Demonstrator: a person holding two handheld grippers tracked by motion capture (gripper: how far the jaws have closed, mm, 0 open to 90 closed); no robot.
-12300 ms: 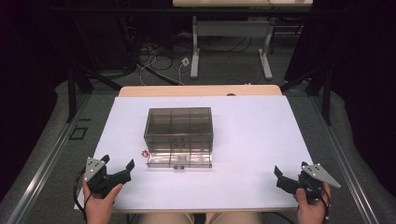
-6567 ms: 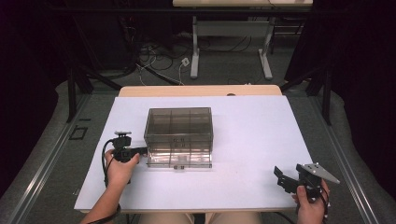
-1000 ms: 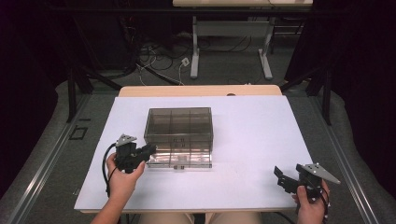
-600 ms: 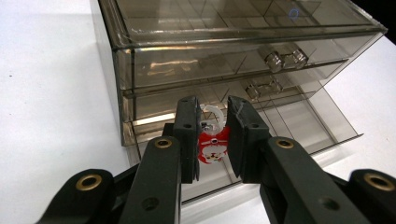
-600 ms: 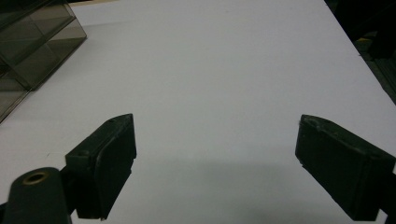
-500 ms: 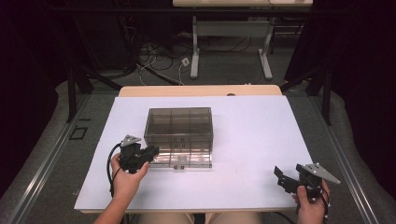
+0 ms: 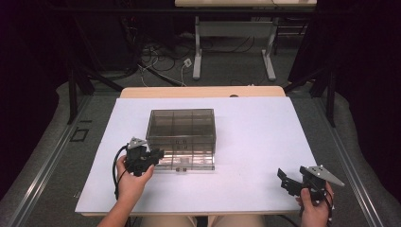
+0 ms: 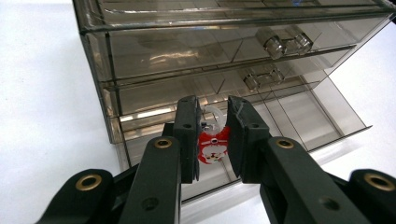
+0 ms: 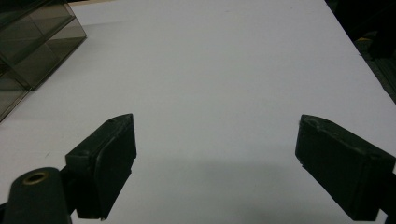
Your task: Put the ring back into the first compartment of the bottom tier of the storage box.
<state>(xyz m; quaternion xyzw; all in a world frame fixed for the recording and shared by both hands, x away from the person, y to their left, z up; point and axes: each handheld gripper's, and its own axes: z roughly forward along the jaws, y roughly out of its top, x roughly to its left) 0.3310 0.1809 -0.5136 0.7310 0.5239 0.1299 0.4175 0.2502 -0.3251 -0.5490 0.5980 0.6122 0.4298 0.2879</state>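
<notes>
A smoky transparent drawer box [image 7: 181, 135] stands mid-table, its bottom drawer [image 8: 299, 112] pulled out toward the person. My left gripper [image 7: 152, 155] is at the box's front left corner, and in the left gripper view my left gripper [image 8: 214, 140] is shut on a small red and white charm [image 8: 213, 145] with a clear loop, held over the open drawer's left end. My right gripper [image 7: 289, 179] rests near the table's front right edge, and in the right gripper view my right gripper [image 9: 215, 154] is open with bare white table between its jaws.
The white table top [image 7: 255, 132] spreads wide to the right of the box. Two round knobs [image 8: 285, 43] mark the upper drawers. A corner of the box [image 9: 32, 42] sits far left in the right gripper view. Beyond the table are desk legs and floor cables [image 7: 161, 56].
My left gripper has carried the red charm from the table left of the box toward the open bottom drawer's front left. The right gripper has not moved.
</notes>
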